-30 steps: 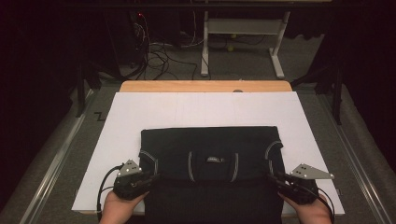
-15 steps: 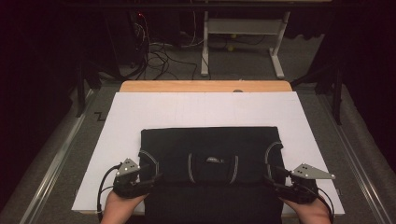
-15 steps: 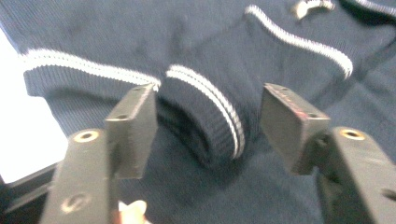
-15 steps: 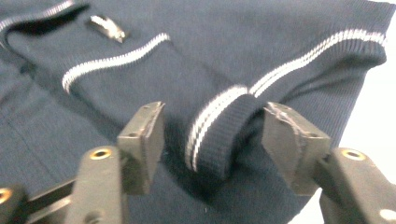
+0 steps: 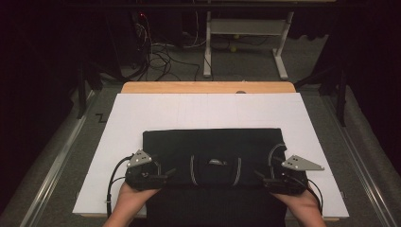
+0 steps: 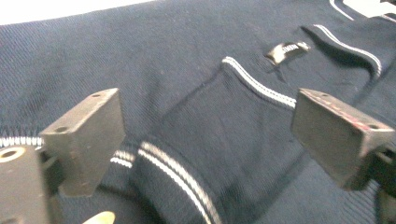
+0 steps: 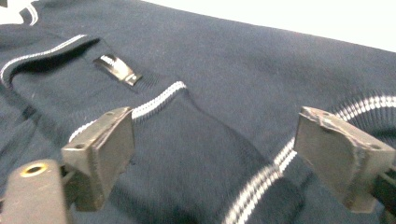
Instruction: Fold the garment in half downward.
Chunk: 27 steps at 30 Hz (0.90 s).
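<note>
Navy knit is lying flat and folded on the white sheet (image 5: 142, 113) that covers the table (image 5: 208, 87), and I am reading this as the letting-go at the end of a fold. Nearest me, my left hand-held gripper (image 5: 166, 174) and right hand-held gripper (image 5: 259, 176) are sitting at the near corners of the sweater (image 5: 213, 144), one on each side. Both have just been opening: the jaws are now standing wide and released, with cloth beneath them but nothing pinched between the pads.

My judgement is that the next move is calling for a clean lift away so the pads are not dragging the fold out of shape, then a fresh grip for the next fold or a smoothing pass.

Close in, the left gripper view is giving me what the high view is not: the ribbed weave, a white-striped cuff (image 6: 177, 177) lying on the body, and a small label (image 6: 285, 50) by a striped edge. In the right gripper view I am seeing the same label (image 7: 116, 69) from the other side and a second striped band (image 7: 261, 184) under the jaws. Farther out, the high view is telling me the overall layout: the sweater is sitting toward the near half of the sheet, its far edge straight, with bare white beyond and the floor cables (image 5: 161, 56) past the table.
</note>
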{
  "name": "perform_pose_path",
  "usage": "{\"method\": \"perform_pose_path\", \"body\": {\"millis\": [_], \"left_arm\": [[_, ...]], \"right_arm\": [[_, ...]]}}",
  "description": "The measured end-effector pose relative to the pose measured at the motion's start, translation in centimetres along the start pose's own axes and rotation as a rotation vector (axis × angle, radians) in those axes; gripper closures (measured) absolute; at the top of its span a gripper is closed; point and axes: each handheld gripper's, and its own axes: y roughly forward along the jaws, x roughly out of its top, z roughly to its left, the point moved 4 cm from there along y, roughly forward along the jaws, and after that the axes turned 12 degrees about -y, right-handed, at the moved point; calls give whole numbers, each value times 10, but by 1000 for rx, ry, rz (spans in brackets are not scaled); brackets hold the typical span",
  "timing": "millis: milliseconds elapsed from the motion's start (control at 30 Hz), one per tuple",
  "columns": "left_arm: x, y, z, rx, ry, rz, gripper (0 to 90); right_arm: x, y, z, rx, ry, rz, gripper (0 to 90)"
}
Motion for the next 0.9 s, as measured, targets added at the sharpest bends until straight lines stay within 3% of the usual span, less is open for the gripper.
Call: {"method": "perform_pose_path", "body": {"millis": [200,400,533,700,900], "left_arm": [[13,10,-1,-5,-7,-10,0],[25,22,-5,-1,2,-11,0],[31,31,-10,-6,21,24,0],[35,44,-15,-29,32,66,12],[34,56,-19,-26,28,115,166]], "right_arm": [[13,14,2,0,-25,9,0],[24,25,5,15,-39,15,0],[28,32,6,19,-48,18,3],[33,41,6,34,-49,28,70],[34,49,5,54,-32,44,260]]}}
